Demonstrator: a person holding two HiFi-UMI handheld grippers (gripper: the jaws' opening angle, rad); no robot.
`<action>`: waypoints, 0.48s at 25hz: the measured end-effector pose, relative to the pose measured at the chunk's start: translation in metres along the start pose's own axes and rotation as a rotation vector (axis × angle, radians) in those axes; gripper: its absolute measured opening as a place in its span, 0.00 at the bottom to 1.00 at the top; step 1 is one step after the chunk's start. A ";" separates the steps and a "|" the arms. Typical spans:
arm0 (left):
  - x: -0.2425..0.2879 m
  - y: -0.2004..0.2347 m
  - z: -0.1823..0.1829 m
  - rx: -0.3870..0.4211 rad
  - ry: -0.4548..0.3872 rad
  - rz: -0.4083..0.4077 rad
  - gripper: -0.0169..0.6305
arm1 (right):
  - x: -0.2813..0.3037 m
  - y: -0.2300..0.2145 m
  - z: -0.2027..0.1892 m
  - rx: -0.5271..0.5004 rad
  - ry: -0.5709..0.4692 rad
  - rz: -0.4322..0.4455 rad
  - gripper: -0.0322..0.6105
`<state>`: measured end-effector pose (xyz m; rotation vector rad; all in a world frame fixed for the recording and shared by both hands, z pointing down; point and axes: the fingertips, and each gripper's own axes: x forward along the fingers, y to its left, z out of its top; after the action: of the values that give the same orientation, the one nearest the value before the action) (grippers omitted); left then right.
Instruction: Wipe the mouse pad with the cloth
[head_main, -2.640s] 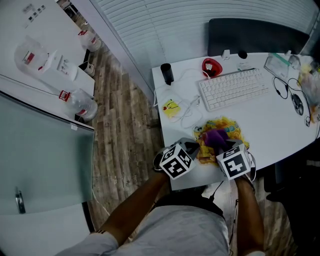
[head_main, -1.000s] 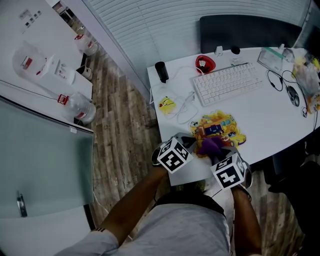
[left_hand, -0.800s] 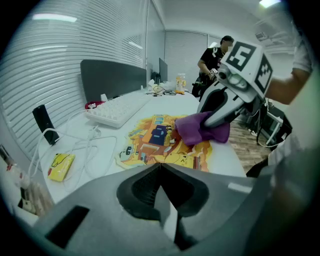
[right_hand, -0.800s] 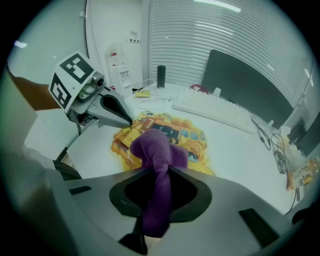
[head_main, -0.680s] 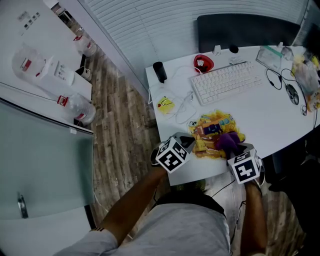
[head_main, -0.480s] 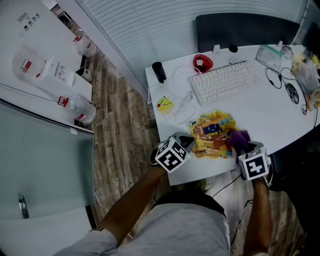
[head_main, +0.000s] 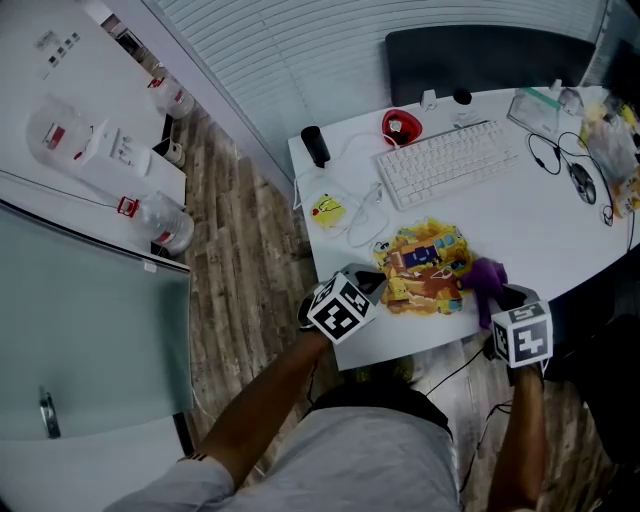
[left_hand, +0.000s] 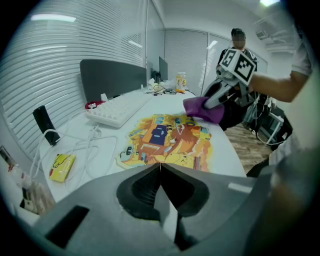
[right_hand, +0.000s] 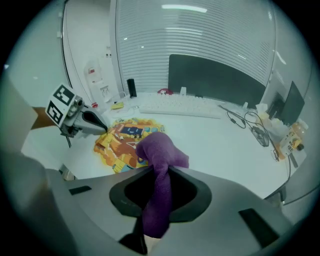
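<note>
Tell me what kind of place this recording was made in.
Probably an office: a white desk with a keyboard, slatted blinds along the wall, and a dark partition behind the desk.

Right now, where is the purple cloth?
In the head view, the purple cloth is clamped in the right gripper, at the right edge of the mouse pad.

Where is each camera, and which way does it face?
Head view: on the person's head, looking down at the desk; both forearms show.
Left gripper view: on left gripper, facing right gripper across the mouse pad; shut jaws show.
Right gripper view: on right gripper, facing back; jaws shut on cloth.
All share the mouse pad.
</note>
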<state>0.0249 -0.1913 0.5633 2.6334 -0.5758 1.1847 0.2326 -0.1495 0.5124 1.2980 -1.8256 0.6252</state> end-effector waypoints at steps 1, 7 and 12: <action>-0.001 0.000 0.002 -0.001 -0.007 0.007 0.05 | -0.005 0.005 0.005 0.022 -0.033 0.020 0.15; -0.025 -0.009 0.042 0.010 -0.173 0.041 0.05 | -0.035 0.035 0.037 0.127 -0.244 0.126 0.15; -0.070 -0.026 0.097 0.031 -0.410 0.042 0.05 | -0.068 0.055 0.067 0.123 -0.442 0.151 0.15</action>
<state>0.0586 -0.1812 0.4463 2.9202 -0.6857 0.6636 0.1708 -0.1440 0.4212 1.4755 -2.2911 0.5688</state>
